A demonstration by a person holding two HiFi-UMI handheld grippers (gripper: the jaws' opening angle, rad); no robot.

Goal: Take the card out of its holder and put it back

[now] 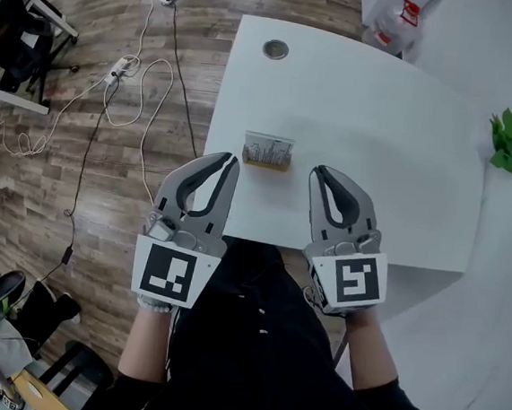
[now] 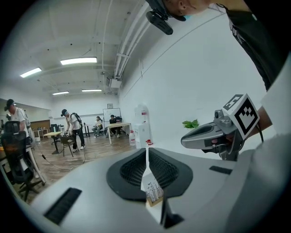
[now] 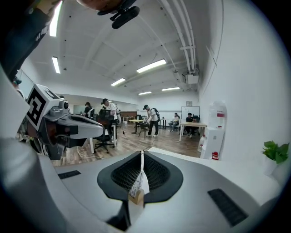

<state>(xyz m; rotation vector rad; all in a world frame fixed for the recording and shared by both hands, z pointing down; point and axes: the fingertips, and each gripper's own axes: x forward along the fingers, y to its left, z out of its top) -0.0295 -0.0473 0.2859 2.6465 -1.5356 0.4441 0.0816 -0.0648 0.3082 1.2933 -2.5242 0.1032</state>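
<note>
A card (image 1: 268,148) printed with thin lines stands upright in a small wooden holder (image 1: 267,164) near the front middle of the white table (image 1: 382,113). My left gripper (image 1: 231,159) hovers just left of the holder, shut and empty. The right gripper (image 1: 319,171) is a little right of the holder, also shut and empty. In the left gripper view the card (image 2: 153,191) shows low in the narrow slit between the closed jaws (image 2: 147,148), with the right gripper (image 2: 213,134) to the side. The right gripper view shows the card (image 3: 137,185) and holder (image 3: 137,198) the same way.
A round grommet (image 1: 275,49) sits at the table's far edge. A green plant (image 1: 508,143) lies at the right, a white water dispenser (image 1: 396,15) beyond the far corner. Cables and a power strip (image 1: 118,71) lie on the wooden floor on the left.
</note>
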